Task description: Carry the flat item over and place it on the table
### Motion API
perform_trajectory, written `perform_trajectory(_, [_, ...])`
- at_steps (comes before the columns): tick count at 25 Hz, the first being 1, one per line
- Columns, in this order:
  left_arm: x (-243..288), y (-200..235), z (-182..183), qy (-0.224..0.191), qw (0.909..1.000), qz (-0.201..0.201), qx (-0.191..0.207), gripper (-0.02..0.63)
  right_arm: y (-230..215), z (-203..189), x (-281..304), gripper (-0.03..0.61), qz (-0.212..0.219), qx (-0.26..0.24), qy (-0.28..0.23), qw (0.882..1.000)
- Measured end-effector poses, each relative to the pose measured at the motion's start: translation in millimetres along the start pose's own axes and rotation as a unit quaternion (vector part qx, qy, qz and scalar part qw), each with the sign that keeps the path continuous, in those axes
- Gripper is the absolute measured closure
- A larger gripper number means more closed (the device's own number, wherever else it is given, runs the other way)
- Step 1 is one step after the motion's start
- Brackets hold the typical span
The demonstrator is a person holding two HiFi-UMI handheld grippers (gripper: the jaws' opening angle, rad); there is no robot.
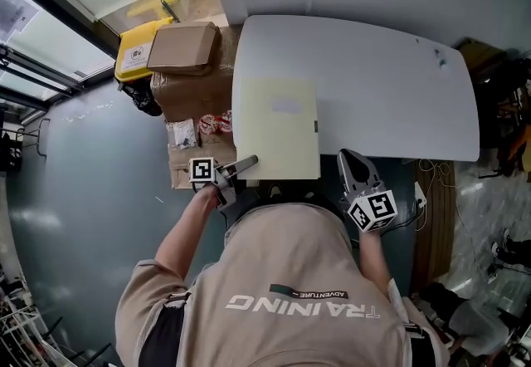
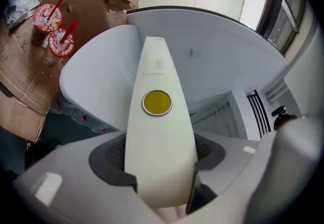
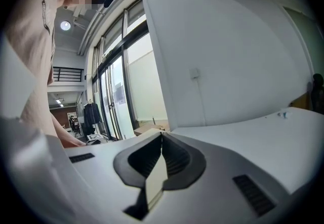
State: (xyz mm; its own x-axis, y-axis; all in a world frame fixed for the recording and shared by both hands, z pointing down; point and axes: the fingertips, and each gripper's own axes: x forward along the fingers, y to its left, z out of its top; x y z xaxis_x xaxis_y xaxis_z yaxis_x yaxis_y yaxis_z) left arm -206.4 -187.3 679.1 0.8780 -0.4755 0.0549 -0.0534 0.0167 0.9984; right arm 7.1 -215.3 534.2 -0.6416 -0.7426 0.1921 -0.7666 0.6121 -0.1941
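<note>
Both tools are pinching the pale cream flat panel (image 1: 278, 129). The left tool (image 1: 247, 163) has its near-left corner, and the right tool (image 1: 348, 158) is clamped on a thin edge. The panel's over the white rounded worktop (image 1: 390, 83) with its near edge hanging off. Let go now and it'll probably tip off toward the person.

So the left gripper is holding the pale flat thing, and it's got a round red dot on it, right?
Almost. The dot is yellow, not red, as the left gripper view shows. The rest is right: the left gripper is holding the pale flat thing, with its jaws closed on it.
</note>
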Motion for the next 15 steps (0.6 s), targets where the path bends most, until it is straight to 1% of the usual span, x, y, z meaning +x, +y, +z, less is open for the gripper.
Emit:
perform_trajectory(3, [-1,1,16,0.001,0.9999,-0.014,-0.003,0.333,-10,3,3,0.574,0.002,-0.003,0.001,1.0])
perform_trajectory(9, [-1,10,33,-0.009,0.9996,-0.018,-0.019,0.333,-29,7,1,0.574,-0.001,-0.005,0.008,1.0])
perform_trajectory(15, [-8,33,51,-0.028,0.9986,-0.001,-0.046,0.333,-31,8,2,0.574,0.0,-0.01,0.012,1.0])
